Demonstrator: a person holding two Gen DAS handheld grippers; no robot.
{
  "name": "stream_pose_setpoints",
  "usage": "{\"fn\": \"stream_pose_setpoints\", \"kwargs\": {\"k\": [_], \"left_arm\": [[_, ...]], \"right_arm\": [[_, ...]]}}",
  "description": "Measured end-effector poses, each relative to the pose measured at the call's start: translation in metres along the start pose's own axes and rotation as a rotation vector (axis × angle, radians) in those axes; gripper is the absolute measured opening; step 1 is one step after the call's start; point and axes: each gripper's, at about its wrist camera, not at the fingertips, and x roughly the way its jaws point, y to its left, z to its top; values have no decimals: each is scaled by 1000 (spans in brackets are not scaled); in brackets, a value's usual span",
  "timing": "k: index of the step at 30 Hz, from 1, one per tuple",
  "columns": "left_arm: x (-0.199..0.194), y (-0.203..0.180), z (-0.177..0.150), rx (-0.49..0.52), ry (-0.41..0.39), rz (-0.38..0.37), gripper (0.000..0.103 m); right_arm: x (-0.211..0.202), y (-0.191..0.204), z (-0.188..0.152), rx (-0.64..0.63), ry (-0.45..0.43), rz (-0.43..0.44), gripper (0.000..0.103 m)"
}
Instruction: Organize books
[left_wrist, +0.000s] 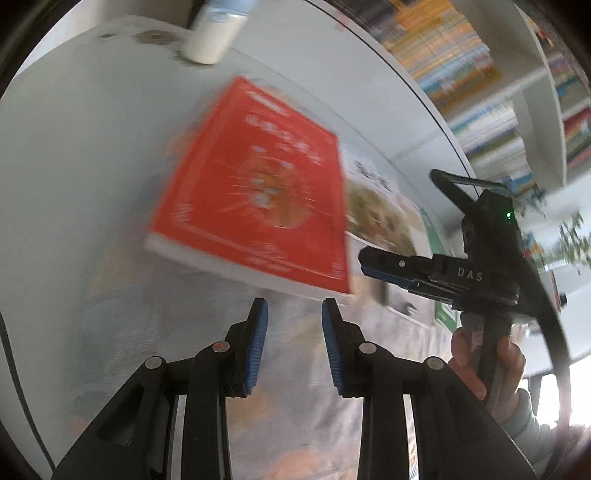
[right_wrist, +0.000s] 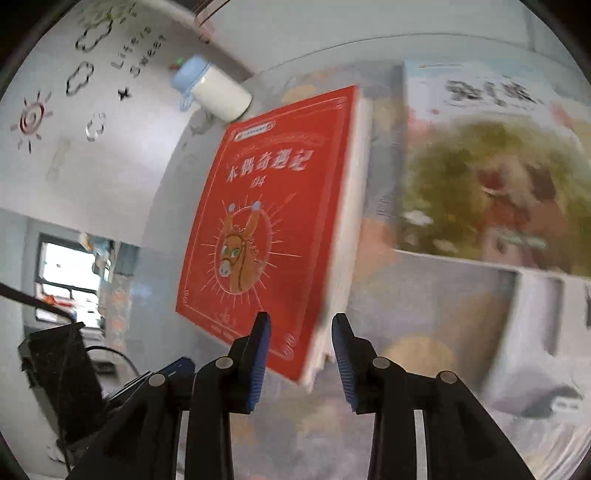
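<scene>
A red book with a donkey on its cover lies on top of other picture books on a white table; it also shows in the right wrist view. A larger book with a green and brown cover lies beside it, seen too in the left wrist view. My left gripper is open and empty, just short of the red book's near edge. My right gripper is open, its fingers on either side of the red book's near corner without gripping it. The right gripper also appears in the left wrist view, at the book's right corner.
A white bottle with a pale blue cap stands on the table beyond the red book, also in the left wrist view. White shelves full of books stand at the far right. More flat books lie under the grippers. The left tool is at lower left.
</scene>
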Motion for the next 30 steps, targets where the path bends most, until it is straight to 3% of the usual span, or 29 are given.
{"fn": "stream_pose_setpoints", "kwargs": {"k": [3,6,9,12,15,16,20,25,30], "left_arm": [[22,-30,3,69,49,-46,32],[55,-69,15,138,109,-55,34],[87,-102,36,190,114,4,36],[117,-121,63,213,109,105,36],[139,-133,89,206,111,208,36],[143,-135,96,215,94,225,36],[164,-130,111,224,68,336,36],[185,-111,115,141,99,343,36],[185,-115,110,196,97,342,38]], "right_arm": [[-34,-37,-13,71,-55,-17,34],[-80,-79,-24,170,-178,-16,42],[-117,-102,-29,203,-299,-41,56],[-138,-127,-22,247,-379,-84,57],[-139,-144,-7,265,-404,-119,56],[-137,-148,-1,274,-406,-112,45],[-123,-162,16,289,-389,-116,29],[-101,-169,34,292,-376,-156,26],[-96,-175,42,284,-367,-131,25]]}}
